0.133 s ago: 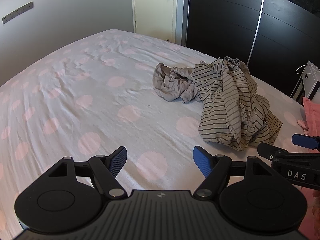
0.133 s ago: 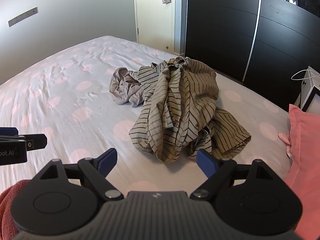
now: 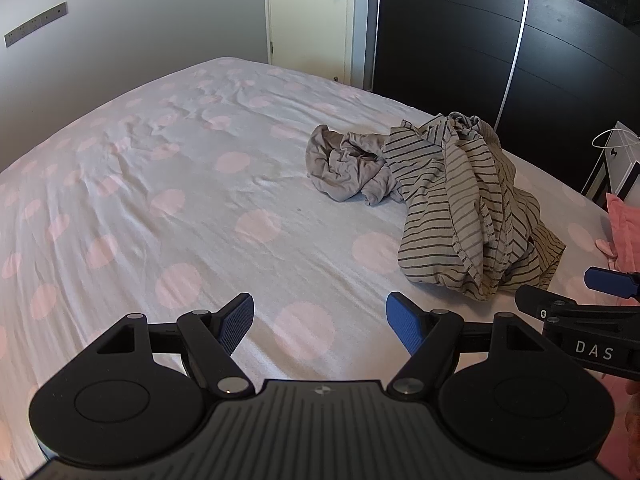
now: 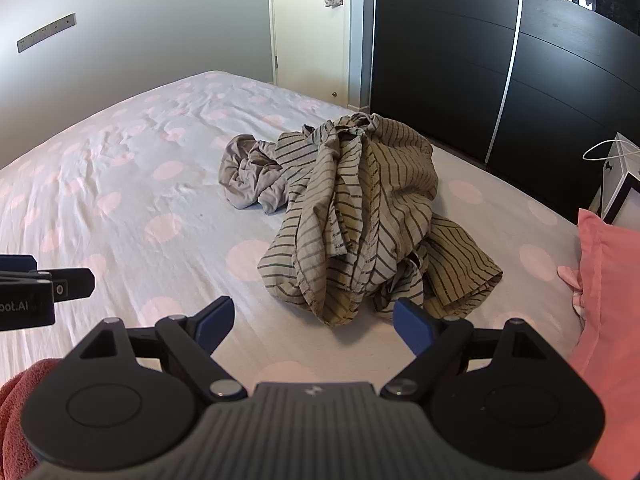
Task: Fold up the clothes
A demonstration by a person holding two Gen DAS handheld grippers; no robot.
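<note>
In the left wrist view the left gripper (image 3: 320, 316) filled the bottom of the frame, its 2 blue-padded fingers (image 3: 239, 320) spread wide apart with only the bedsheet (image 3: 160, 168) showing between them; it held nothing. The sheet was pale with pink dots and lay wrinkled across the bed. At centre right of that view a striped shirt (image 3: 468, 208) sat in a crumpled heap on the sheet, and a grey garment (image 3: 346, 168) lay bunched against its left side, the 2 touching. At the right edge the tip of the right gripper (image 3: 576, 300) came into the frame, just beside the near corner of the striped heap. In the right wrist view the right gripper (image 4: 314, 324) also stood wide open at the bottom of the frame and gripped nothing; the near hem of the striped shirt (image 4: 360, 216) lay just beyond its fingertips, apart from the pads. The grey garment (image 4: 252, 176) sat to the left of the striped heap, a little above centre. A pink cushion (image 4: 608, 288) filled the right edge. A white door (image 4: 312, 28) and a black wardrobe (image 4: 480, 60) stood at the top of the frame behind the bed.
</note>
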